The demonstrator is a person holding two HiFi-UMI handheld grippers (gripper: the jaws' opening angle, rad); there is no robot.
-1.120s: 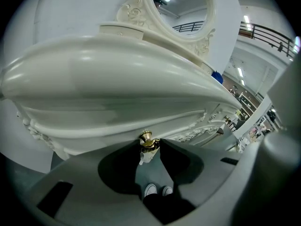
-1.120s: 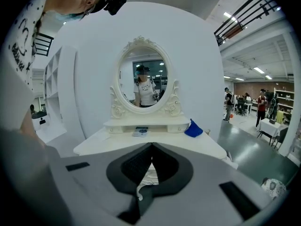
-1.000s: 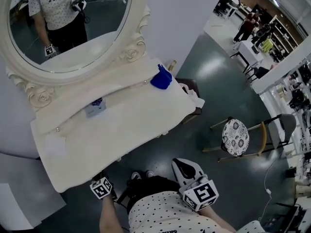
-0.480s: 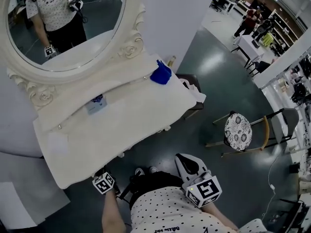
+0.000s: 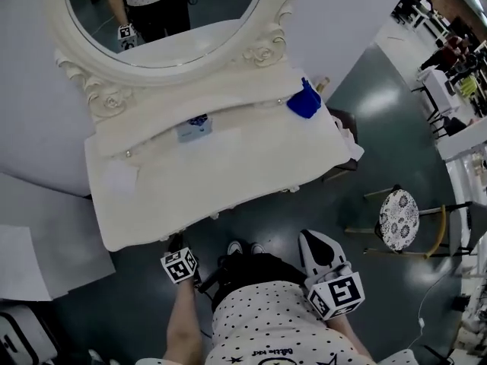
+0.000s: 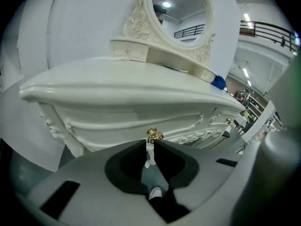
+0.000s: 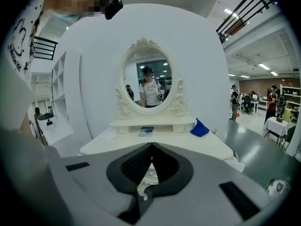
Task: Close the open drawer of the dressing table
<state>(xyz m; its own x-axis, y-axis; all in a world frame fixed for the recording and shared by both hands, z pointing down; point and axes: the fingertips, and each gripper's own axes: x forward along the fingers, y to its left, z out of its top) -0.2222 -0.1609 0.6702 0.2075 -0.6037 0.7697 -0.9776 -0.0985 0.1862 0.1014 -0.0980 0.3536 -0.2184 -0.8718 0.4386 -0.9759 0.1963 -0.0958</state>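
The white dressing table (image 5: 228, 177) with its oval mirror fills the upper head view. My left gripper (image 5: 176, 243) is at the table's front edge. In the left gripper view its jaws (image 6: 150, 143) are closing to a narrow slit, pointed at the drawer front (image 6: 127, 114) under the tabletop's lip. The drawer's gold knob (image 6: 154, 135) sits just past the fingertips, and only floor and a table leg show between the jaws. I cannot tell how far the drawer stands out. My right gripper (image 5: 313, 239) hangs back by the person's body, shut and empty (image 7: 151, 145).
A blue pouch (image 5: 304, 101) and a small card (image 5: 195, 128) lie on the tabletop. A dark chair with white cloth (image 5: 346, 139) stands at the table's right end. A patterned stool (image 5: 398, 220) is on the floor to the right. The person's shoes (image 5: 236, 247) are below the table.
The head view has swung, so the table now sits farther right and higher in the picture. My left gripper has risen slightly at the table's front edge. The right gripper has stayed where it was.
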